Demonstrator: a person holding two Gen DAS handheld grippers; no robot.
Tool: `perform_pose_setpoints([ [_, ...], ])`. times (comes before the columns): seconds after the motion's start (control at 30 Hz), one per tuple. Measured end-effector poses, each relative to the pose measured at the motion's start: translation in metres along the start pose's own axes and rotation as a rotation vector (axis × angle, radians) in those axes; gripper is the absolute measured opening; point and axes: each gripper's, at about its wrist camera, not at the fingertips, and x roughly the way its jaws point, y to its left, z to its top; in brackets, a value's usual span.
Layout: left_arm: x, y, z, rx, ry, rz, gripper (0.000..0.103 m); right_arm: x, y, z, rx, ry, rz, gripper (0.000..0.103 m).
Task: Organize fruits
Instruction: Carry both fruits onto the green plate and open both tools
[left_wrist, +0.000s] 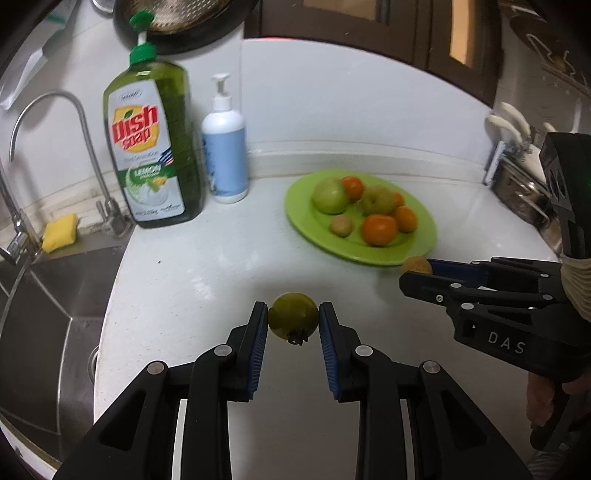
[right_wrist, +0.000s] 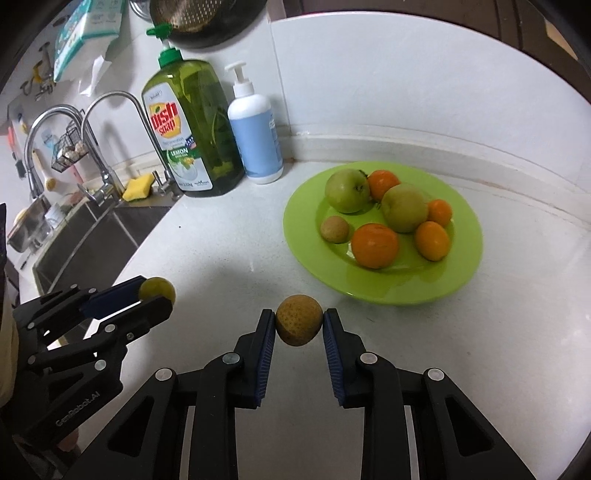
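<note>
Fruits (right_wrist: 375, 245) fill my green plate (right_wrist: 469, 258) on the white table (right_wrist: 229, 258) beside the sink (left_wrist: 55, 295); left tongs (left_wrist: 293, 320) clamp a green fruit (left_wrist: 293, 315), right tongs (right_wrist: 299, 325) a brown one (right_wrist: 299, 321).

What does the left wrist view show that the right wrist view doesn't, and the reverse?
Only the left wrist view: a knife rack at the right edge, and the dried calyx on the green fruit in the left tongs.
Only the right wrist view: a second faucet and a wire basket.
Both: the green plate of fruit, the dish soap bottle, and the right tongs gripping a brown fruit.
</note>
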Motion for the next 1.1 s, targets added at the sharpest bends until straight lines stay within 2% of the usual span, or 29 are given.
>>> perform_pose_setpoints([
  [0.27,-0.017,-0.021,0.008,0.042,-0.025,-0.042,0.028,-0.034,-0.009,-0.006,0.026,-0.059,-0.014,0.028],
  [0.63,-0.033,-0.049,0.041,0.094,-0.118,-0.073,0.028,-0.068,-0.027,-0.001,0.055,-0.133,-0.039,0.028],
  [0.87,-0.025,-0.063,0.062,0.089,-0.123,-0.103,0.028,-0.080,-0.044,0.016,0.051,-0.176,-0.063,0.028],
  [1.1,-0.001,-0.073,0.088,0.084,-0.103,-0.121,0.028,-0.071,-0.061,0.037,0.040,-0.171,-0.060,0.028],
])
